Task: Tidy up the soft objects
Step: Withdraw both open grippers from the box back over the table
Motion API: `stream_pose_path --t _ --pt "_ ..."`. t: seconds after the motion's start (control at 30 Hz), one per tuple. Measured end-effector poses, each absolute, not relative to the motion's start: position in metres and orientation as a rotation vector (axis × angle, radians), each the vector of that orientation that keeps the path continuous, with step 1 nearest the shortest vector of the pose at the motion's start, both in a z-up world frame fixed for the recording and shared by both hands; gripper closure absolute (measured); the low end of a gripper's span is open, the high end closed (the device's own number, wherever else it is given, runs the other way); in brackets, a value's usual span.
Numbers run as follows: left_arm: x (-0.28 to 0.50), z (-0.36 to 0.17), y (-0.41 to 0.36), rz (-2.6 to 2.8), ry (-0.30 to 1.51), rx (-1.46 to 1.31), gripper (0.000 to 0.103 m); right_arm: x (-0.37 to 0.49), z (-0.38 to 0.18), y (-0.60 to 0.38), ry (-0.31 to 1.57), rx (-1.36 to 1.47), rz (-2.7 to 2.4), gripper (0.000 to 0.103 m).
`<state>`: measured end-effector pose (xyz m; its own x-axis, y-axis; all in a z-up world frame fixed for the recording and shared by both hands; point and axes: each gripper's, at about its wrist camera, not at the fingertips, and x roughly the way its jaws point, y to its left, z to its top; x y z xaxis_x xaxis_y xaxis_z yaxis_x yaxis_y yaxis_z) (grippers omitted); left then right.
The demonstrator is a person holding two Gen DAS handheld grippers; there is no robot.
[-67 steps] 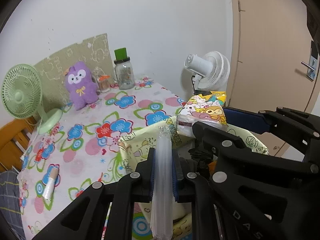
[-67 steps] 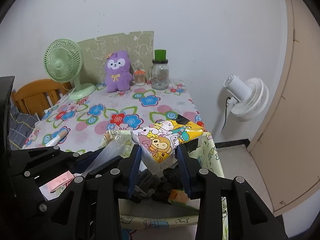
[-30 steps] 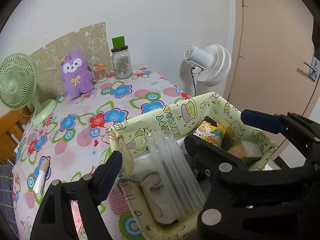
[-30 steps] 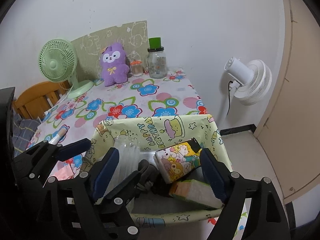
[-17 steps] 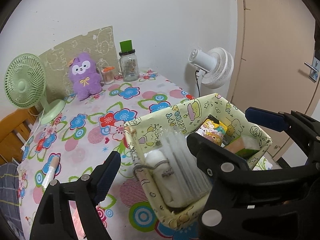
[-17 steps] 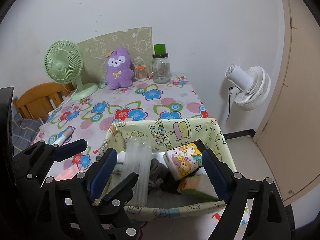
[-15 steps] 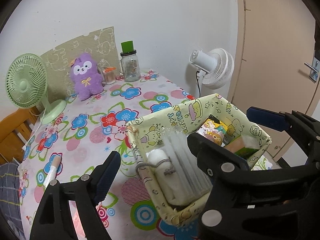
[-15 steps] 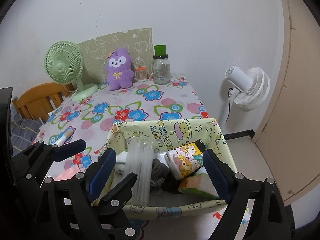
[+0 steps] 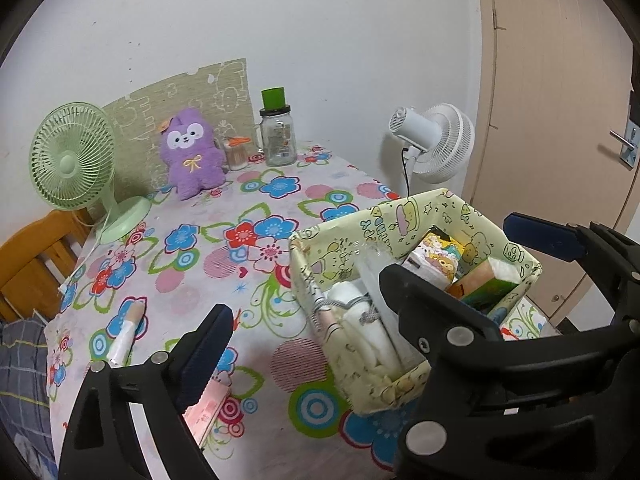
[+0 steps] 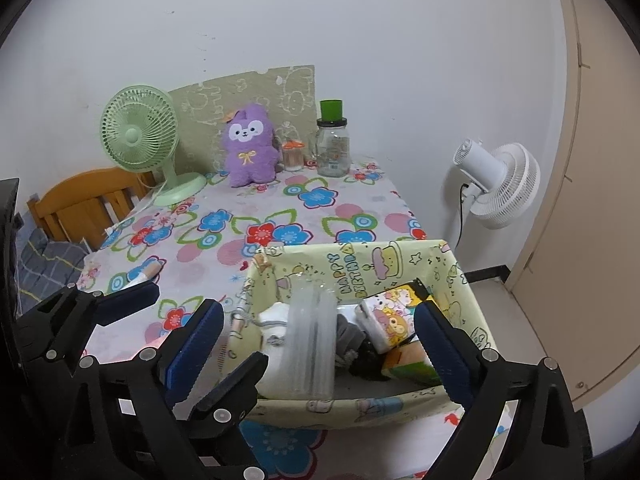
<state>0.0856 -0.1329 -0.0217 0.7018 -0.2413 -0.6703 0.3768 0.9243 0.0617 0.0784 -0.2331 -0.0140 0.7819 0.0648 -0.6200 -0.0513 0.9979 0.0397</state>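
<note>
**Both grippers wide and empty – items in bin**

Table (image 10: 280, 200), left side: green fan (image 10: 138, 136) at the far edge, a wooden chair (image 10: 80, 200) beyond it. A small tube (image 9: 126, 330) lies on the floral cloth near the left edge; a pink packet (image 9: 206, 410) sits just under the left gripper's left finger.

Left gripper (image 9: 304, 312): jaws opening, nothing between the pads. Its right finger crosses in front of the bin.

Centre, rear: plush (image 10: 250, 146) upright against a green board (image 10: 248, 92), a small pot and a jar (image 10: 333, 148) beside it.

Bin (image 10: 360, 264) – yellow, printed – stands at the table's near right corner. Inside, left to right: white roll (image 10: 276, 320), clear cup stack (image 10: 312, 344), cartoon pack (image 10: 386, 320), green-orange box (image 10: 408, 364).

Right gripper (image 10: 316, 344): jaws opening, straddling the bin's near wall, pads pressing on nothing.

Right, off the table: white fan (image 10: 500, 184), then a door (image 9: 560, 120).
</note>
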Motion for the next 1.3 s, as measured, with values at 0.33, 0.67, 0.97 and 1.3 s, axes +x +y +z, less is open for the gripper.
stream_pose_path --t 0.33,0.67,0.97,1.3 --pt "0.077 -0.016 -0.111 -0.339 0.698 0.171 0.006 0.072 -0.010 -0.216 0.667 0.027 0.067 0.005" --pt "0.071 -0.014 -0.086 -0.303 0.684 0.127 0.000 0.064 -0.007 -0.193 0.653 0.019 0.078 0.005" --pt "0.065 -0.015 -0.064 -0.313 0.691 0.098 0.000 0.057 -0.007 -0.171 0.652 0.005 0.096 0.003" --pt "0.056 -0.019 -0.041 -0.262 0.672 0.129 0.000 0.055 -0.013 -0.143 0.655 -0.014 0.120 0.003"
